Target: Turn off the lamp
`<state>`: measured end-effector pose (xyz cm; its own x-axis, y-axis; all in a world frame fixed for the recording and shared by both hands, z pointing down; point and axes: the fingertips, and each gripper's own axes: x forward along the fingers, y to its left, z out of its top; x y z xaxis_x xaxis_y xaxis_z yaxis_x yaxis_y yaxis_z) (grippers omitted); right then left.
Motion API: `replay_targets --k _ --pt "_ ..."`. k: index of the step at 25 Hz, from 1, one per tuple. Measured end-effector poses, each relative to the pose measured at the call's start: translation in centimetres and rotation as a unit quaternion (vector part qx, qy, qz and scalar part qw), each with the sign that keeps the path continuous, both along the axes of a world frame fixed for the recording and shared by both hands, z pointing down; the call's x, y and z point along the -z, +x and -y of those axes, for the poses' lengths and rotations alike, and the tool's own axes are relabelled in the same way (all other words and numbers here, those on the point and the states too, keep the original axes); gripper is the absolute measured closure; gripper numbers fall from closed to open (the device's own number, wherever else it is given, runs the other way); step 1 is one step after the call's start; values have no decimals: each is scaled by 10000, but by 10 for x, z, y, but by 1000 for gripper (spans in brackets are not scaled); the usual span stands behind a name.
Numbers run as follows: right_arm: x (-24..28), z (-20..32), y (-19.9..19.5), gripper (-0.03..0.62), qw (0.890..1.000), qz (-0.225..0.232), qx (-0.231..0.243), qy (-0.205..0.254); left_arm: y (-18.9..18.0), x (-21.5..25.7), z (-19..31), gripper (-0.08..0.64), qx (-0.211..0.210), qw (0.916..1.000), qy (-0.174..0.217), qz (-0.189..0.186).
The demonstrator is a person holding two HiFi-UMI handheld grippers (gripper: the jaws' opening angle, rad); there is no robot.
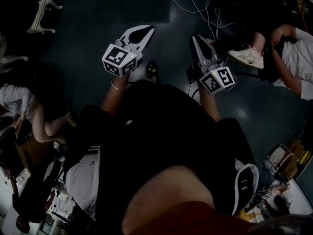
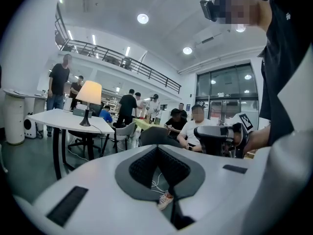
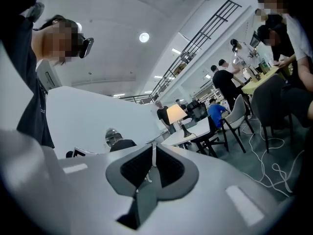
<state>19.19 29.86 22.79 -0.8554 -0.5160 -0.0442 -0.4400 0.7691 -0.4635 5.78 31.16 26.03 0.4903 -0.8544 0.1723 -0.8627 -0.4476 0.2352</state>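
The lamp [image 2: 89,93] glows on a white counter [image 2: 58,117], well apart from both grippers; its switch is too small to make out. The left gripper [image 2: 157,148] and right gripper [image 3: 152,146] point roughly level toward it, jaws pressed together on nothing, likely because no reach has begun. The dim head view cuts the lamp out entirely.

A white table [image 2: 51,117] stands on the dark grey floor [image 2: 29,163]. On the tabletop a lit lamp [image 2: 88,98] with a cream shade stands upright on a dark base, and a low grey box [image 2: 78,112] sits just behind it. White cables [image 1: 205,11] trail loose across the floor. A pale chair [image 2: 124,131] stands on the floor just beside the table's far end.
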Motion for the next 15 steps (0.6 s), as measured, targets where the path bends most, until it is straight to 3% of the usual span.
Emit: replay_targets --k 6,15 --pt "5 16 -39 591 9999 -86 -18 66 -43 -2 13 552 56 10000 52 26" --pt "-11 36 -44 591 9993 -300 -182 -98 -60 -17 24 552 58 9997 -31 -226"
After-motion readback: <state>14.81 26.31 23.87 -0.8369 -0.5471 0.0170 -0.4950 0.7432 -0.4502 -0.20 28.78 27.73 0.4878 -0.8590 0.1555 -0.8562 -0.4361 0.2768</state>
